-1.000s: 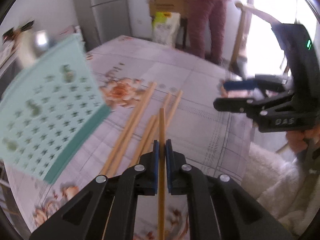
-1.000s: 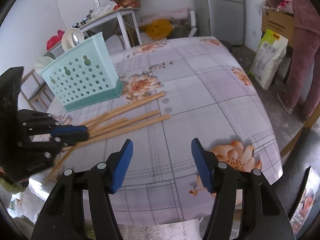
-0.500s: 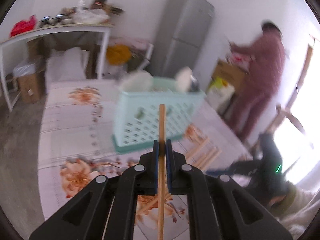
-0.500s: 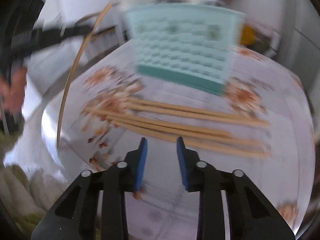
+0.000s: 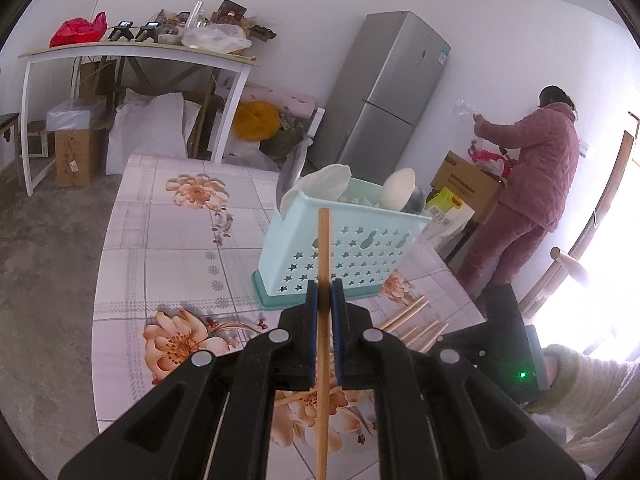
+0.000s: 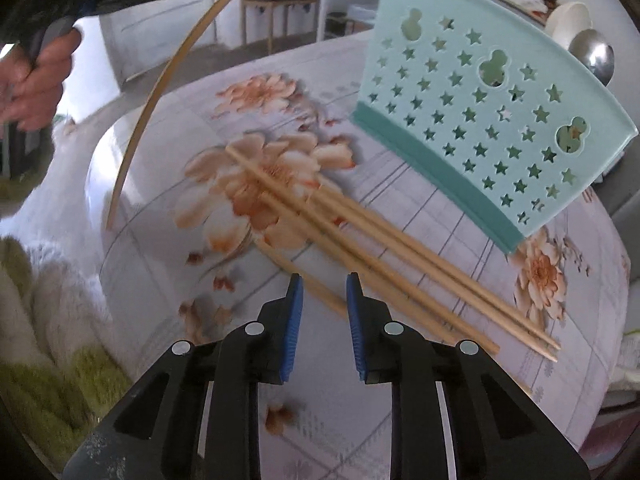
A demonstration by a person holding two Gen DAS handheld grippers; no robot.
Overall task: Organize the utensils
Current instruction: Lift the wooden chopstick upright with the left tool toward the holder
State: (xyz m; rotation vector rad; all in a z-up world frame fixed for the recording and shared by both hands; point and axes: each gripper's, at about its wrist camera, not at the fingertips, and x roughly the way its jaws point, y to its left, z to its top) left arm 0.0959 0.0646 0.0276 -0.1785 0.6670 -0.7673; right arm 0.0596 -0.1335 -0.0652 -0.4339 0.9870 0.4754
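Observation:
My left gripper [image 5: 324, 292] is shut on one wooden chopstick [image 5: 323, 240], held up off the table with its tip in front of the teal star-holed basket [image 5: 360, 248]. White spoons [image 5: 400, 190] and a metal spoon [image 6: 592, 56] stand in that basket [image 6: 480, 120]. Several loose chopsticks [image 6: 360, 236] lie side by side on the floral tablecloth [image 6: 400, 420] in front of the basket. My right gripper [image 6: 322, 284] points down over their near ends, jaws narrowly apart. One chopstick end shows between the jaws, with the pads not touching it. The held chopstick [image 6: 160, 88] arcs across the upper left.
A person in pink [image 5: 536, 184] stands by cardboard boxes at the back right, beside a grey fridge [image 5: 384, 96]. A white side table [image 5: 132, 48] with clutter stands at the back left. The table's rounded edge and a fluffy white sleeve [image 6: 52, 280] lie to the left.
My left gripper lifted its chopstick off the pile and swung round to face the basket. My right gripper narrowed its jaws, rolled and came down over the loose chopsticks.

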